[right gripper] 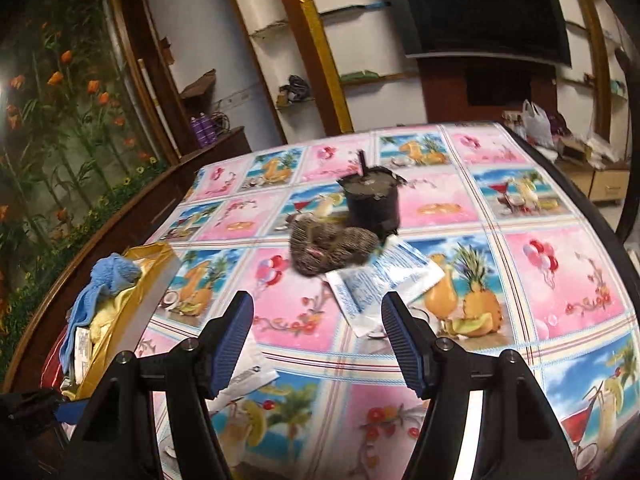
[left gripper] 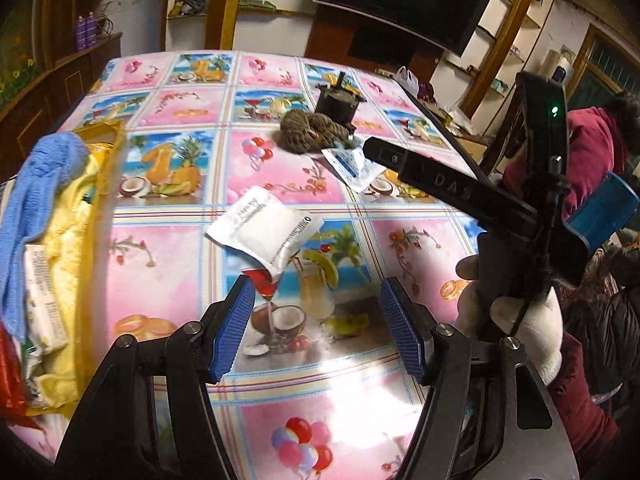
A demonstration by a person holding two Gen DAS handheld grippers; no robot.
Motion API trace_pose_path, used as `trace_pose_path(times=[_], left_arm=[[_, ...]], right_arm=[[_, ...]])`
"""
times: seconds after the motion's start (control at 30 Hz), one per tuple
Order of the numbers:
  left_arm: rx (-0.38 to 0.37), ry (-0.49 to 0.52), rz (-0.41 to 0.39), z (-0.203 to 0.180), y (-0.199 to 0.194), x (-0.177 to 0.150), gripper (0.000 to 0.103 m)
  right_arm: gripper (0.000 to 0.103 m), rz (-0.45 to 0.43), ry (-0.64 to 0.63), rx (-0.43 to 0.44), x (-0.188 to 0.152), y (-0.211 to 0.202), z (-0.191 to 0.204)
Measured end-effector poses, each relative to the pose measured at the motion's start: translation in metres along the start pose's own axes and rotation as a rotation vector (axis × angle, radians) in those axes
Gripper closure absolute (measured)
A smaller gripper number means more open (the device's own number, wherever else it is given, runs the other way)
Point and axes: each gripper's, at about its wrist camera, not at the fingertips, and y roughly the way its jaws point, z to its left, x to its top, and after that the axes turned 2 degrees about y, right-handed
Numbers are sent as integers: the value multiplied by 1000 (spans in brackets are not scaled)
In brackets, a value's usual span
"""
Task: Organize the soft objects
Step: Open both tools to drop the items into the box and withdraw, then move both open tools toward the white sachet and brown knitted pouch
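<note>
at the far left of the table [left gripper: 168, 248] sits a gold box [left gripper: 105, 152], open at the top, close to the table's left edge. it is stuffed: a blue knitted cloth [left gripper: 38, 184] drapes over its near-left side, a yellow cloth [left gripper: 68, 240] fills the middle, a white printed packet [left gripper: 42, 292] lies on the yellow cloth, and something red [left gripper: 12, 376] shows at the box's lower end. the right wrist view shows the same gold box [right gripper: 132, 300] with the blue knitted cloth [right gripper: 108, 280] spilling over its rim.

just right of the box, on the fruit-and-balloon tablecloth, a white sachet [left gripper: 266, 232] lies flat, its lower corner just ahead of the left gripper [left gripper: 316, 328]. that gripper's blue pads stand spread with only tablecloth between them, pinching nothing.

further back, near the middle of the table, a brown mesh bundle [left gripper: 314, 130] rests against a black pot [left gripper: 338, 100] with a dark stick rising from it; what fills the pot is too blurred to tell. a blue-and-white sachet [right gripper: 384, 284] lies touching the bundle's near-right side.

the right gripper [right gripper: 318, 344] hangs over that sachet, pads spread and empty. in the left wrist view a white-gloved hand [left gripper: 516, 320] grips its black handle at the right.
</note>
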Motion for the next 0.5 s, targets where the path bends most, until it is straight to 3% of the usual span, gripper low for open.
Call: trace_pose_path(times=[0.23, 0.5], left_arm=[[-38, 7, 59, -7, 36, -1, 37], [-23, 11, 68, 1, 55, 0, 37]], right_arm=[[36, -21, 43, 2, 2, -7, -8], [36, 9, 48, -9, 2, 2, -8]])
